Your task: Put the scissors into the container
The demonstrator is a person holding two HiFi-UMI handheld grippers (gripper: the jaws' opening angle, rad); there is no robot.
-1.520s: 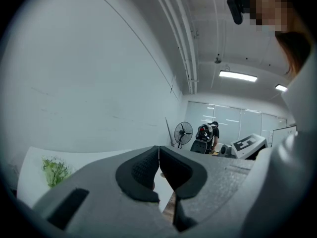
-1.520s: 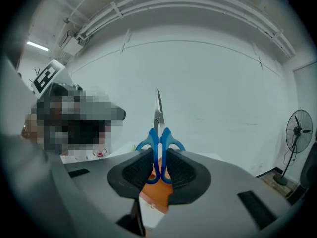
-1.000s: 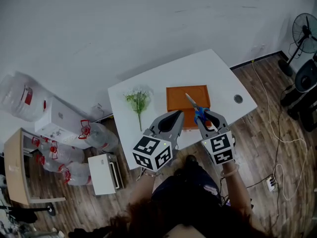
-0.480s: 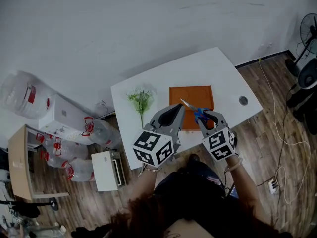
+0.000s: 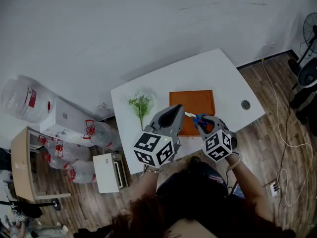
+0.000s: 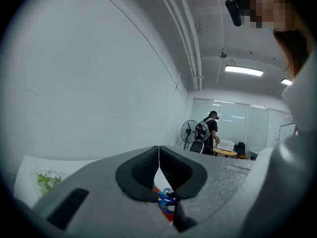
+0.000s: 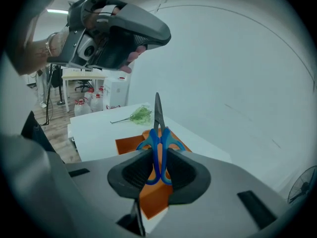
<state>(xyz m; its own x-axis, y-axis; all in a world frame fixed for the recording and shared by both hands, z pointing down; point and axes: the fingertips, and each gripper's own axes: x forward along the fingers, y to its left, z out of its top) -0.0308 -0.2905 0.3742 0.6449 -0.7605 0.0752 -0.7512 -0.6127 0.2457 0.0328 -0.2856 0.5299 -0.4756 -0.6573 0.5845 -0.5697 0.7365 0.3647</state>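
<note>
Blue-handled scissors (image 7: pixel 157 143) stand blades-up between the jaws of my right gripper (image 7: pixel 157 168), which is shut on their handles. In the head view the scissors (image 5: pixel 197 118) point left toward my left gripper (image 5: pixel 174 112), above the near edge of the orange container (image 5: pixel 194 103). That container (image 7: pixel 130 144) is a flat orange tray on the white table (image 7: pixel 99 133). My left gripper (image 6: pixel 159 155) is shut with nothing between its pads; the scissors' blue handles (image 6: pixel 166 201) and a bit of orange show just below its tips.
A green plant sprig (image 5: pixel 139 103) lies on the table (image 5: pixel 218 76) left of the container. A round grommet hole (image 5: pixel 245 104) sits near the right edge. Water bottles (image 5: pixel 74 148) and a white box (image 5: pixel 107 172) stand on the floor at left; a fan (image 5: pixel 311 26) at right.
The right gripper has turned the scissors so their blades swing left toward the left gripper's tips. Both grippers stay over the container's near edge.
</note>
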